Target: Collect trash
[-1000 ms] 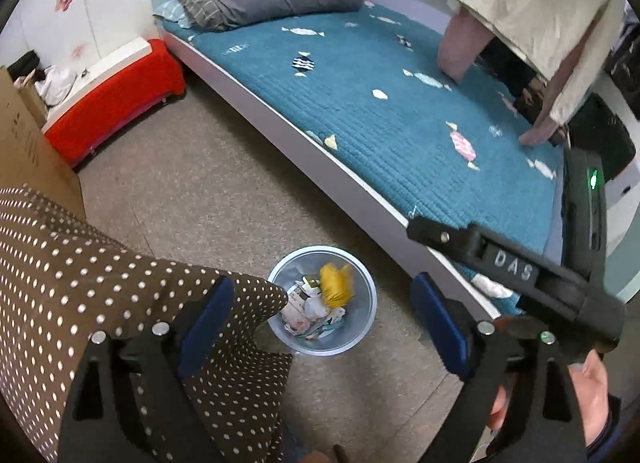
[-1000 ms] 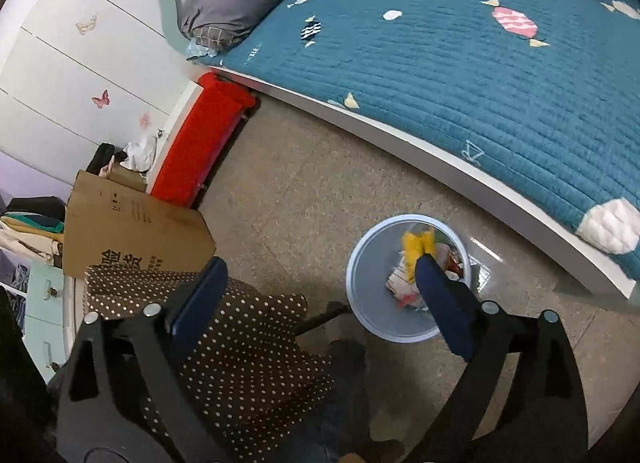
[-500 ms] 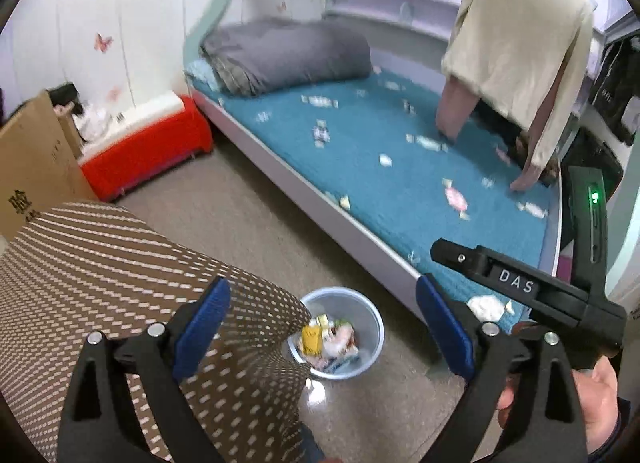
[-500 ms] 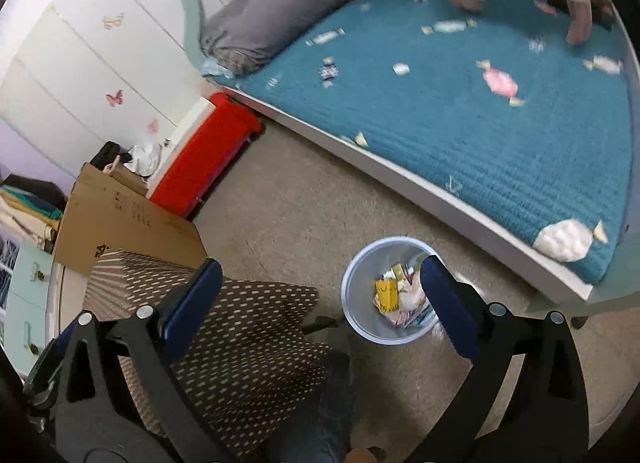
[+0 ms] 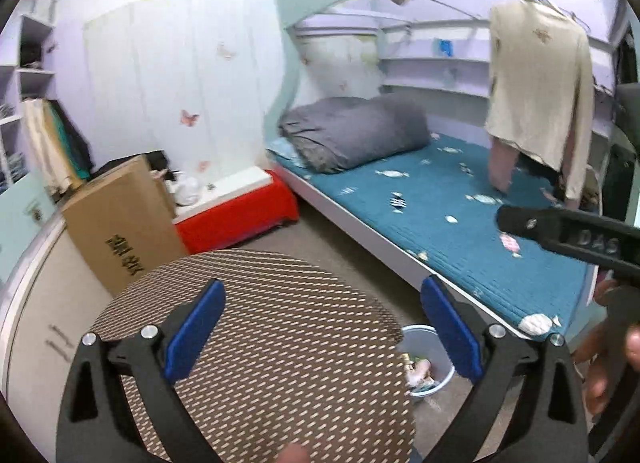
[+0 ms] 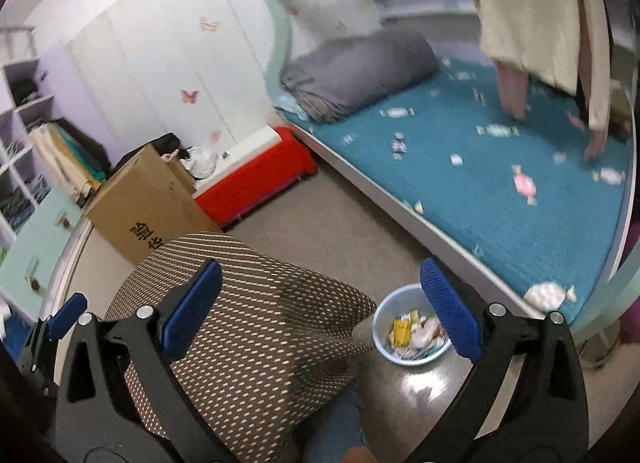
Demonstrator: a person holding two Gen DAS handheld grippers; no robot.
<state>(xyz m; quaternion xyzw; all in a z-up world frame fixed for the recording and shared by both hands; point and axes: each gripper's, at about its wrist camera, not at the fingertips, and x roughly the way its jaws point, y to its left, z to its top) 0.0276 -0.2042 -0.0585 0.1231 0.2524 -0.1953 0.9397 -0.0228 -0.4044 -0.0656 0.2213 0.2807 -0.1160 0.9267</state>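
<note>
Both the left gripper (image 5: 322, 327) and the right gripper (image 6: 320, 305) gaped wide, holding nothing (the left just opened further); the trash bin (image 6: 412, 327) sat at five o'clock.

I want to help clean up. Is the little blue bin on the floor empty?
No, the blue bin already holds trash, including a yellow wrapper and other crumpled bits.

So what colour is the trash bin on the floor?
Pale blue bin, clearest in the right wrist view.

Left gripper (image 5: 320, 327) and right gripper (image 6: 320, 303) angle downward, jaws wide and empty, the left's having just been opening.
</note>
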